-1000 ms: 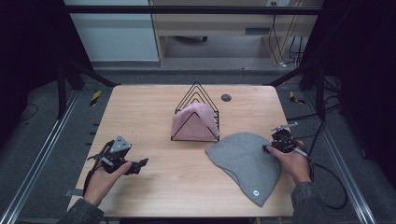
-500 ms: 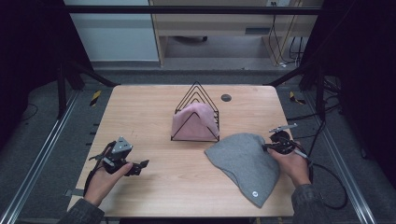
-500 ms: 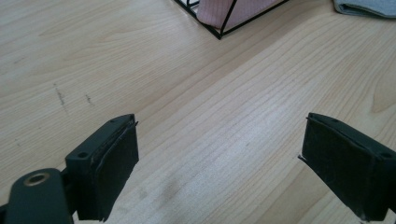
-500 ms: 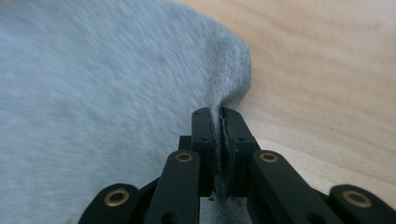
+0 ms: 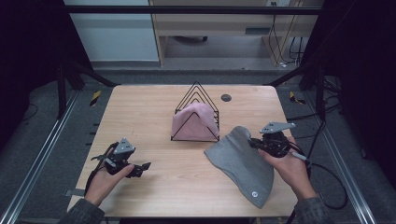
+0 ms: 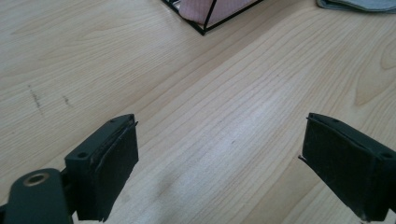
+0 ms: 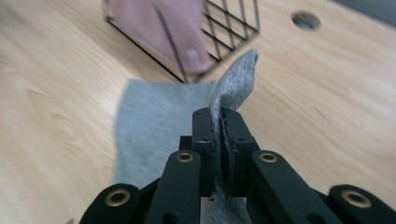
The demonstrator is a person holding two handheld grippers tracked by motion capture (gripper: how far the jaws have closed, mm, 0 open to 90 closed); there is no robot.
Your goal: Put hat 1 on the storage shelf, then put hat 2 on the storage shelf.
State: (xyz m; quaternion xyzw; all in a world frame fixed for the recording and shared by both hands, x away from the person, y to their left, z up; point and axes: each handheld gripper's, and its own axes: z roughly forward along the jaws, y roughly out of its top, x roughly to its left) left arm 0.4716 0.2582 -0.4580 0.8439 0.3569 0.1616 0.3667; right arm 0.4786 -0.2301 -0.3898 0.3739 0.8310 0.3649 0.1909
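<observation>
My right gripper (image 5: 256, 142) has just clamped onto the edge of the grey beanie (image 5: 243, 163). A second ago that hat lay flat on the wooden table (image 5: 144, 112) to the right of the black wire rack (image 5: 196, 100); now its far edge is lifted off the wood and peaked toward the rack, while the rest, down to the small round tag, trails on the tabletop near my right forearm. In the right gripper view the jaws are pinched tight with a fold of grey knit (image 7: 233, 84) standing up between them. A pink hat (image 5: 194, 122) already sits draped inside the rack.

My left gripper (image 5: 142, 166) rests low over the near left part of the table, well apart from both hats, jaws spread wide with only bare wood between them.

I judge the grasp is made and the lift begun; the next step is probably carrying the grey beanie over to the rack beside the pink one.
</observation>
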